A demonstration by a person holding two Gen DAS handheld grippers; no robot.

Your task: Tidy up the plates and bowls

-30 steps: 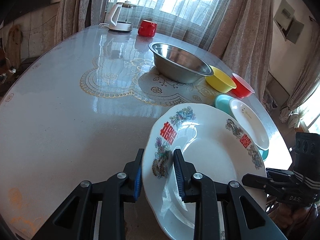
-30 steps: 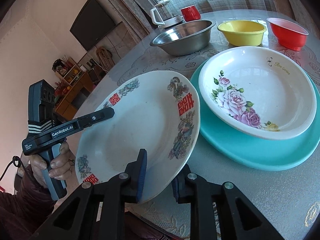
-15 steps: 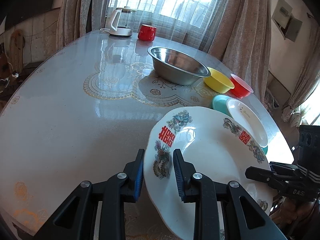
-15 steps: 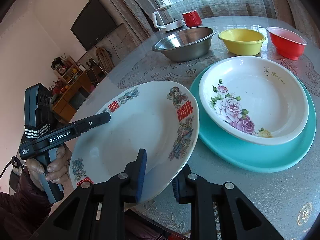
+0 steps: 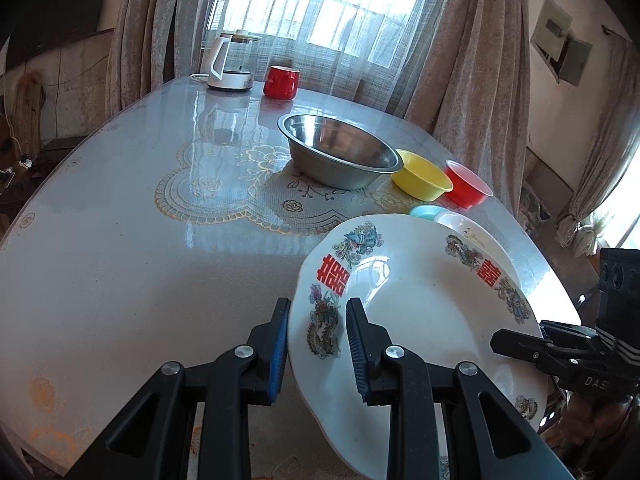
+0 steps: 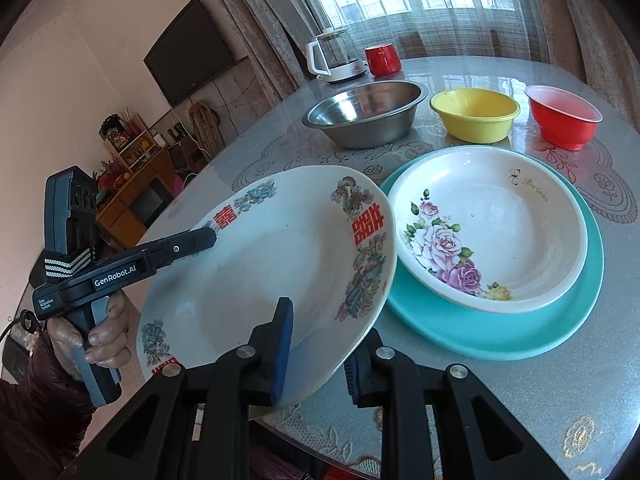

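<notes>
I have the dragon plate [image 5: 420,332] held between both claws, lifted clear of the table [image 5: 140,260] and tilted, its far edge hanging over the near rim of the teal plate [image 6: 500,332]. My left gripper [image 5: 316,344] is clamped on the plate's rim, one blue pad under it and the other on the inner face beside the red double-happiness mark. My right gripper [image 6: 320,344] is clamped on the opposite rim, one finger on top of the plate and the other below it. From the right wrist view I see the left gripper reaching in from the left side, its tip on the rim, with the left hand [image 6: 100,332] wrapped around the handle.

Just right of my right claw and ahead of it, the rose bowl [image 6: 492,232] sits inside the teal plate on the table. Further ahead of the claws stand three bowls in a row: the steel bowl [image 6: 368,116] to the left, the yellow bowl [image 6: 474,114] in the middle, and the red bowl [image 6: 564,114] to the right, each near its neighbour. Well beyond them, at the far edge by the window curtains, the white kettle [image 5: 228,62] and the red mug [image 5: 281,81] stand side by side
</notes>
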